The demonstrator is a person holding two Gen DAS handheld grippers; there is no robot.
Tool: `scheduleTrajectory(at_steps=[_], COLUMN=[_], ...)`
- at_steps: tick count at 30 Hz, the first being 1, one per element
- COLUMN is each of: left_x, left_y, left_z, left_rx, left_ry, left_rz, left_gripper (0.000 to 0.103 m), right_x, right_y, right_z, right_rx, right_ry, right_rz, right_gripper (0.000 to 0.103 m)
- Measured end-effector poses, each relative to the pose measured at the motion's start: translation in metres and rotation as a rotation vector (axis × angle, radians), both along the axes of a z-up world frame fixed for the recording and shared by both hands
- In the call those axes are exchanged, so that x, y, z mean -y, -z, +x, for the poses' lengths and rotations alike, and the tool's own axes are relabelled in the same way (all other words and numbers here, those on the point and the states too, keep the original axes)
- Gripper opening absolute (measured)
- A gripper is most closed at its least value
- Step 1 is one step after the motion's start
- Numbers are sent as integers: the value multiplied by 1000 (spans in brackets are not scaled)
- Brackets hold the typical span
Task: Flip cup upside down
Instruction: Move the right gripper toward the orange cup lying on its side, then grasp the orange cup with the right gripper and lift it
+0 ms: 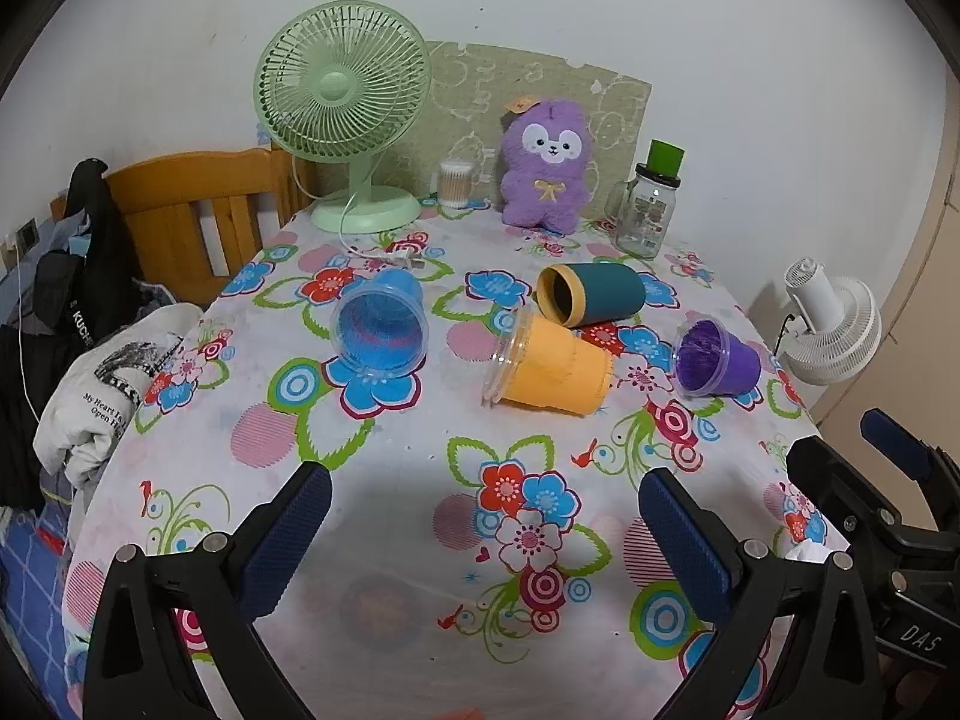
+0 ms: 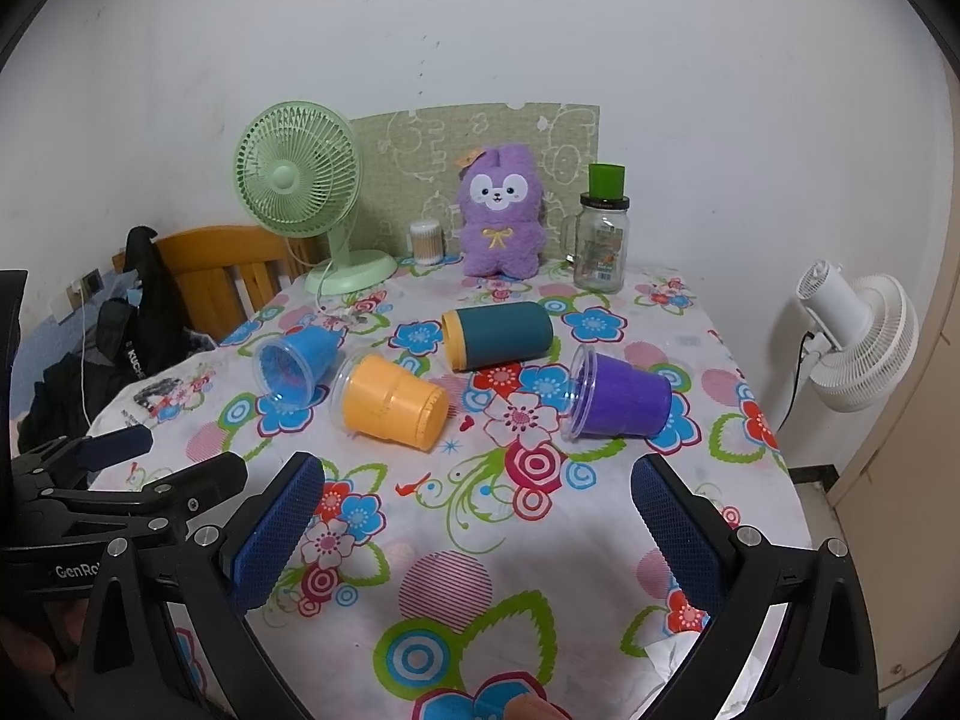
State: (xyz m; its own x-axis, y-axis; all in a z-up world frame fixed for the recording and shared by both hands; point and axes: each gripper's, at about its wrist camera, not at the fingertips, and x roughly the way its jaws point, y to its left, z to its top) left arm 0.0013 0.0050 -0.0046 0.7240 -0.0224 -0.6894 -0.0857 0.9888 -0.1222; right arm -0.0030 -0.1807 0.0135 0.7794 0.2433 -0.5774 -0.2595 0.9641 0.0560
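Several cups lie on their sides on the flowered tablecloth (image 1: 420, 456) (image 2: 456, 516): a blue cup (image 1: 381, 327) (image 2: 294, 363), an orange cup (image 1: 549, 369) (image 2: 390, 396), a teal cup with a yellow rim (image 1: 591, 294) (image 2: 498, 336) and a purple cup (image 1: 717, 360) (image 2: 618, 393). My left gripper (image 1: 486, 534) is open and empty above the table's near part, short of the cups. My right gripper (image 2: 477, 531) is open and empty too, near the front. Each gripper shows at the edge of the other's view, the right one (image 1: 870, 480) and the left one (image 2: 120, 480).
At the table's back stand a green desk fan (image 1: 345, 114) (image 2: 300, 192), a purple plush toy (image 1: 546, 162) (image 2: 501, 210), a glass jar with a green cap (image 1: 651, 204) (image 2: 600, 237) and a cotton swab box (image 1: 456, 183). A wooden chair (image 1: 192, 210) with clothes is left; a white fan (image 2: 858, 342) is right.
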Motion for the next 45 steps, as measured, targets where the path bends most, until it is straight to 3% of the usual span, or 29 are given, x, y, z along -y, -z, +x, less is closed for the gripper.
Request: scheduleTrajectory(at_steps=[11, 18, 27, 35, 38, 45], left_x=[-18, -41, -61, -67, -66, -67], left_y=[18, 46, 63, 71, 72, 69], left_z=[7, 19, 41, 55, 57, 56], left_rx=[-46, -122, -160, -180, -183, -185], left_ry=[-27, -85, -135, -139, -136, -134], left_rz=[-13, -16, -21, -24, -25, -32], left_gripper=[103, 103, 103, 103, 103, 103], right_x=[-10, -26, -69, -95, -95, -93], right_y=[13, 35, 61, 85, 93, 87], right_z=[17, 71, 135, 168, 179, 172], right_rx=[-34, -128, -210, -287, -329, -363], right_ry=[-53, -172, -368, -536, -559, -581], right_rz=[2, -40, -150, -210, -182, -105], right_gripper=[103, 103, 103, 92, 78, 74])
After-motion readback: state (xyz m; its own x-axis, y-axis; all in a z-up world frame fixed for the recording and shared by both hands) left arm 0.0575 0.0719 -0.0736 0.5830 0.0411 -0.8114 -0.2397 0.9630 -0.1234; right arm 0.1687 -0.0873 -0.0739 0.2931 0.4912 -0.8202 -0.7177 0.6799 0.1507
